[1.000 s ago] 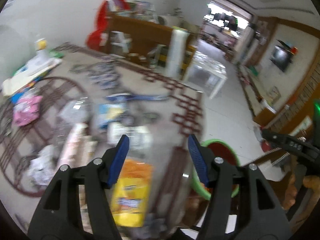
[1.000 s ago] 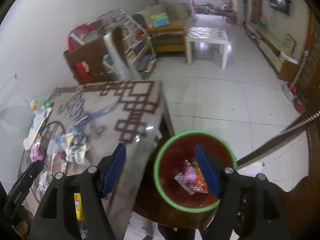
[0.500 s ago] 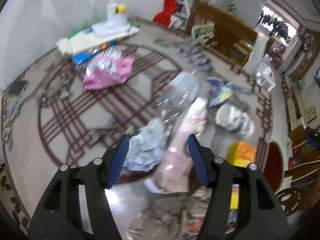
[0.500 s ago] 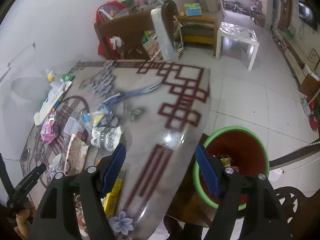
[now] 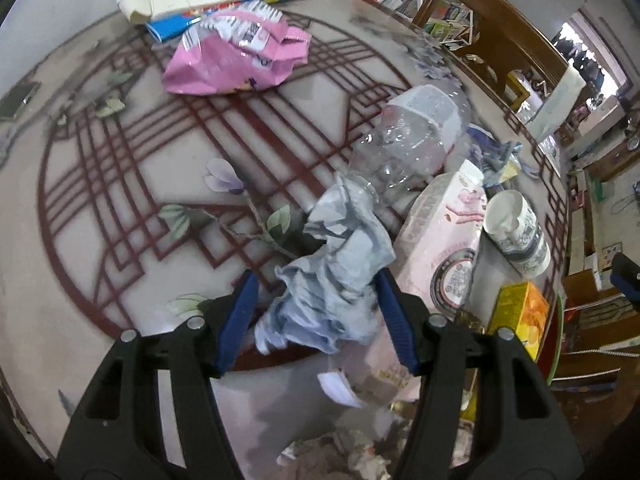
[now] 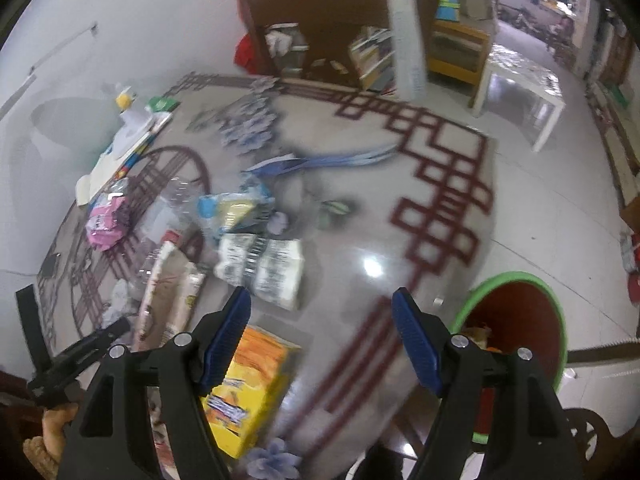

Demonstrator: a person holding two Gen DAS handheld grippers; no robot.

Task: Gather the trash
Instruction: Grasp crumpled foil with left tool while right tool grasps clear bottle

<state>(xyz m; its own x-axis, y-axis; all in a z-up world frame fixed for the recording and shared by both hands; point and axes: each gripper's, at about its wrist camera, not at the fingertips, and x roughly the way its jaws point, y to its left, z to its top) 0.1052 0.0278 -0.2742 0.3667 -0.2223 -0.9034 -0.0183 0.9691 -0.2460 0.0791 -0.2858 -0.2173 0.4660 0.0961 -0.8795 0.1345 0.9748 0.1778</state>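
Table: I see a glossy pale round table with a dark red lattice pattern (image 5: 120,168), littered with trash across its middle and right side.
Bin: a red waste bin with a green rim (image 6: 516,320) stands off the table edge, at 4 o'clock in my right wrist view, some wrappers inside.
Bottle: a crushed clear plastic bottle with a white label (image 5: 412,140) lies at 1 o'clock from my left gripper, its neck touching the wad.
Pink bag: a crumpled pink snack bag (image 5: 236,56) sits at 11 o'clock, well apart from the fingers.
Carton: a pale pink printed carton (image 5: 444,248) lies just right of the wad, touching it.
Yellow box: a yellow and orange cardboard box (image 6: 248,384) lies just beside my right gripper's left finger; I cannot tell if they touch.
Cup: a white paper cup with dark print (image 5: 516,228) lies tipped at 2 o'clock.
Wad: a crumpled pale blue-grey paper wad (image 5: 340,280) sits between my left fingers.
Left gripper (image 5: 316,320): fingers spread wide around the wad; the right pad touches it, with no squeeze visible.
Right gripper (image 6: 322,340): fingers spread wide over bare tabletop, holding nothing.
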